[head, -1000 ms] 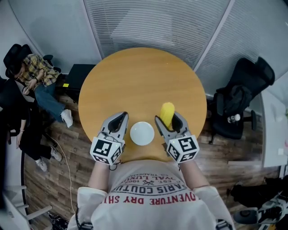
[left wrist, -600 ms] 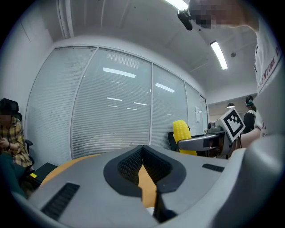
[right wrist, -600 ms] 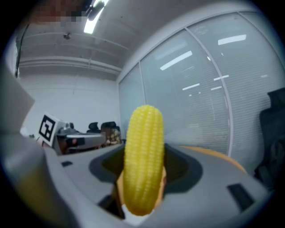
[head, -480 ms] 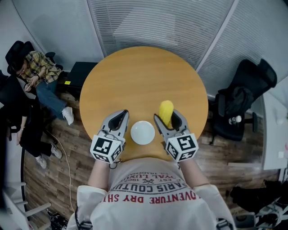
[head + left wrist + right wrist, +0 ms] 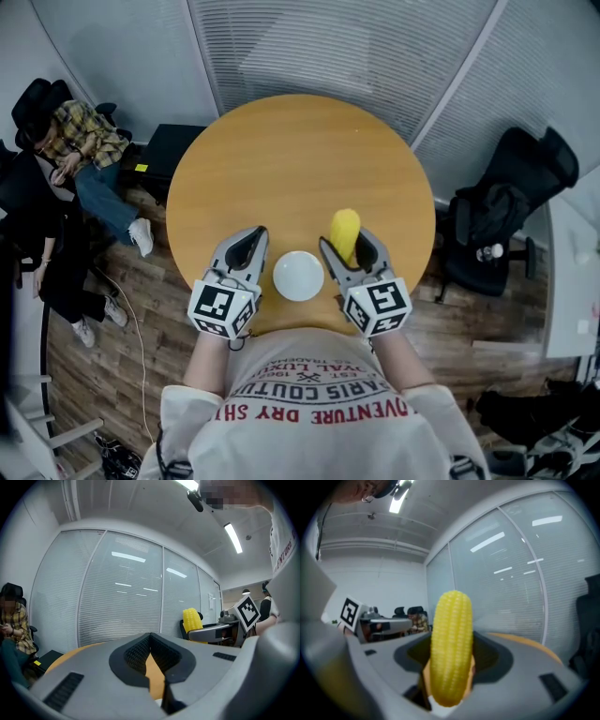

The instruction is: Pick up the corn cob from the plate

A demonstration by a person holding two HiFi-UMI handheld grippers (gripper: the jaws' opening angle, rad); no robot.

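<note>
far: glass walls with shut blinds (image 5: 328, 47) | ceiling: strip lights (image 5: 233, 537) | floor: dark wood planks (image 5: 122, 309) | centre: round wooden tabletop (image 5: 291, 169) | right: black office chair (image 5: 506, 206) | far left: seated person in plaid shirt (image 5: 80, 141) beside low black cabinet (image 5: 169, 150)

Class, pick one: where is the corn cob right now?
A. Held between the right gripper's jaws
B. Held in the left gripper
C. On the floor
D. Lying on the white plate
A: the right gripper has its jaws clamped on the corn cob, which is off the white plate.
</note>
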